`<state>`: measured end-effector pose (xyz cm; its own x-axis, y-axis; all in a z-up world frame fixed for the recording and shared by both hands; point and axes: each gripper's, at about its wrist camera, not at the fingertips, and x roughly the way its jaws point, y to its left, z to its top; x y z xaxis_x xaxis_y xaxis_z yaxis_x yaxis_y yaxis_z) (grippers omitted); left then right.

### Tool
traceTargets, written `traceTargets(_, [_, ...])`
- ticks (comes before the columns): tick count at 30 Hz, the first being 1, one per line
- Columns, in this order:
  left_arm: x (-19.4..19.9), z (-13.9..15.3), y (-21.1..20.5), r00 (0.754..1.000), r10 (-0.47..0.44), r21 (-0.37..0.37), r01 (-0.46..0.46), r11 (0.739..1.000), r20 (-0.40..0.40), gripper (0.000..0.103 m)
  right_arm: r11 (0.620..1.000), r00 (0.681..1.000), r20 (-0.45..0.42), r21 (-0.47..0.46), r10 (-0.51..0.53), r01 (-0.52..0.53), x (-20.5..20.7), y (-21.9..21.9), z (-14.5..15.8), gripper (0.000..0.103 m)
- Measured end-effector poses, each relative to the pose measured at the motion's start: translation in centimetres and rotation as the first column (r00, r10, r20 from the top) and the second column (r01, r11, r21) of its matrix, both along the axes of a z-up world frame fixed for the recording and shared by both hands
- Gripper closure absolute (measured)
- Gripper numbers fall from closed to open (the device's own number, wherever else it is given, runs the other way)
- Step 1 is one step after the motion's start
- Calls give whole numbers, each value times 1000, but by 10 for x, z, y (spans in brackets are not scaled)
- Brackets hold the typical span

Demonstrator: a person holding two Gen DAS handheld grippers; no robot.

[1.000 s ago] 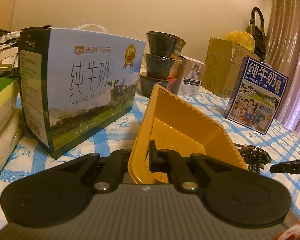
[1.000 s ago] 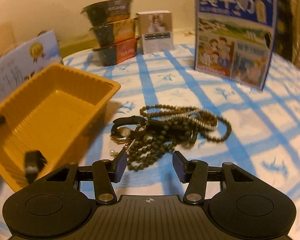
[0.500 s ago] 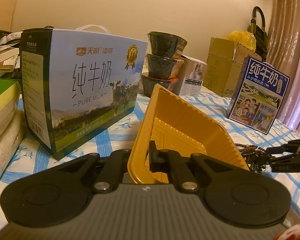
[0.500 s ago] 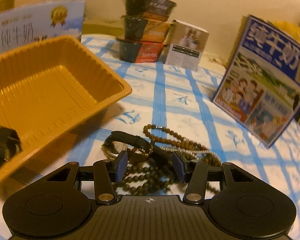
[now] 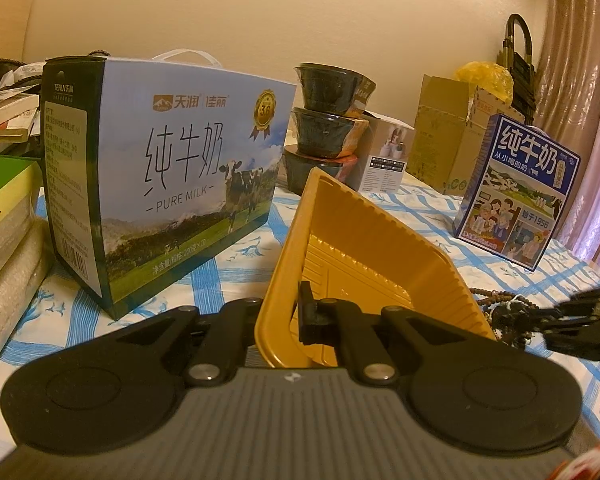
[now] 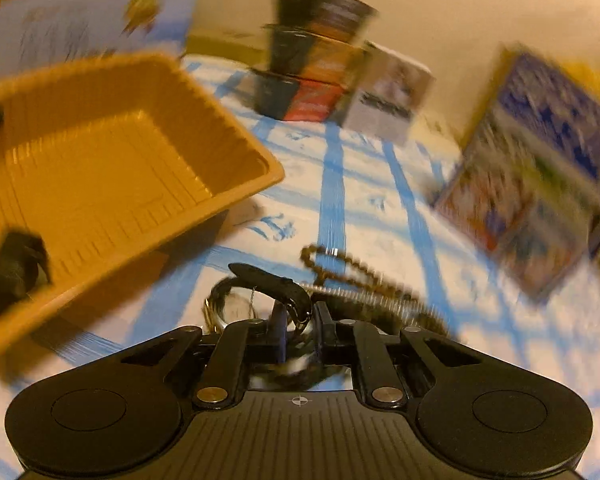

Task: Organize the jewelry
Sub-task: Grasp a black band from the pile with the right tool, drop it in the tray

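Black leather and dull beads make up the jewelry tangle: a wristwatch with a dark strap, a beaded necklace and a silvery chain lie heaped on the blue-checked cloth of the counter, just beside the yellow plastic tray. The right gripper is down in the heap, its jaws drawn nearly together around the watch strap; the frame is smeared by motion, so the hold looks real but how firm it is cannot be told. The left gripper has its jaws clenched on the near rim of the tray, which stands tipped up on that side with its ribbed inside facing the jewelry. In the left wrist view the right gripper shows at the frame's edge, its tips in the beads. Behind the tray stands a large milk carton case marked PURE MILK; a stack of three dark bowls and a small white box stand farther back. A blue milk box stands upright to the right, well apart from the heap.
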<state>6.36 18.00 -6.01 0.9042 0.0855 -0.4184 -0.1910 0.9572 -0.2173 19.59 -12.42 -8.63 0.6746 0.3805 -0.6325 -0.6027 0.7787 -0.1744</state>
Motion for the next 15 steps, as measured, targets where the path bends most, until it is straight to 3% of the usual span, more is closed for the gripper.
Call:
traceTargets(3, [0, 1, 0, 1000, -2, 0, 2, 1000, 1, 97, 982, 983, -160, 155, -85, 110, -4, -25, 7, 90])
traceTargets(7, [0, 1, -1, 1000, -2, -2, 2, 1000, 1, 97, 932, 934, -337, 284, -122, 225, -17, -61, 5, 90])
traceTargets(13, [-1, 2, -3, 1000, 1, -3, -1, 1000, 2, 97, 936, 913, -386, 251, -136, 245, -48, -90, 2, 87])
traceTargets(14, [-1, 2, -3, 1000, 1, -3, -1, 1000, 3, 97, 943, 921, -363, 234, -142, 238, -53, -92, 3, 79])
traceTargets(15, [-1, 2, -3, 1000, 2, -4, -2, 1000, 2, 97, 950, 931, -336, 217, -143, 225, -57, -92, 4, 63])
